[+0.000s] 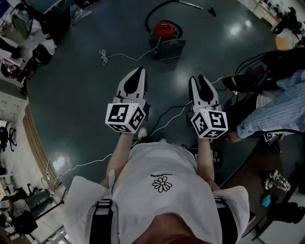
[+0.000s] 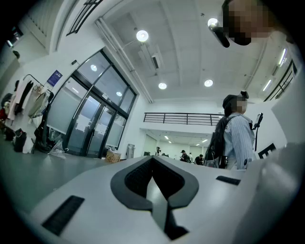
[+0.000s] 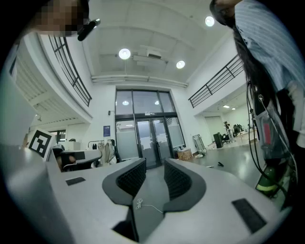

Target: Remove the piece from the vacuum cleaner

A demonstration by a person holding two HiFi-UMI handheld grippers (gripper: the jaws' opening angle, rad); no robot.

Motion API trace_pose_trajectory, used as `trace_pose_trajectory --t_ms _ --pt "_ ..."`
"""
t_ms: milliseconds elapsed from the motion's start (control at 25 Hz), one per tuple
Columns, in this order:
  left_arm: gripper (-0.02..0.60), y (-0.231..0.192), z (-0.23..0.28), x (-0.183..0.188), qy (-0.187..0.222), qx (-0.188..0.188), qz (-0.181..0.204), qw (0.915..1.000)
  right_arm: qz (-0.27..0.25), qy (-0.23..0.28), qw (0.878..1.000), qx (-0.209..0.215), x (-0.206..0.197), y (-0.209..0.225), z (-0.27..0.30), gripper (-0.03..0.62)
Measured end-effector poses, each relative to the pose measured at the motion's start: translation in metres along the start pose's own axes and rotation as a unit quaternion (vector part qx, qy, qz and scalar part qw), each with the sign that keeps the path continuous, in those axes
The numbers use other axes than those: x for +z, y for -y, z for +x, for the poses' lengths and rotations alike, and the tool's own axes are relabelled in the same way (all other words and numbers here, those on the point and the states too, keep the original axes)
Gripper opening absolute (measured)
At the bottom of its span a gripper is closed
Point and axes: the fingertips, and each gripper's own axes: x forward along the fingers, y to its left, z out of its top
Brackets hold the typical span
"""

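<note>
Seen from the head, a person in a white shirt holds the left gripper (image 1: 139, 70) and right gripper (image 1: 198, 78) side by side above a dark floor (image 1: 71, 95), while the red vacuum cleaner (image 1: 164, 29) sits well beyond them with its black hose (image 1: 151, 12) curling around it, touched by neither gripper. The left gripper view shows the left gripper (image 2: 152, 159) with its jaw tips pressed together on nothing. In the right gripper view, the right gripper (image 3: 155, 167) has its jaws apart and empty, with only floor and a thin white cord (image 3: 143, 205) seen through the gap.
</note>
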Motion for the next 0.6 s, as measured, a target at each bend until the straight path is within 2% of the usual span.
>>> trace_pose_trajectory --t_ms 360,600 --pt "0.005 0.009 0.008 -0.012 -0.004 0.009 0.003 0.9999 0.015 -0.016 1.000 -0.013 -0.014 0.032 -0.005 0.118" --pt "0.006 -0.013 0.042 -0.013 0.000 0.015 0.000 0.9999 -0.017 -0.026 1.000 0.000 -0.014 0.039 0.028 0.118"
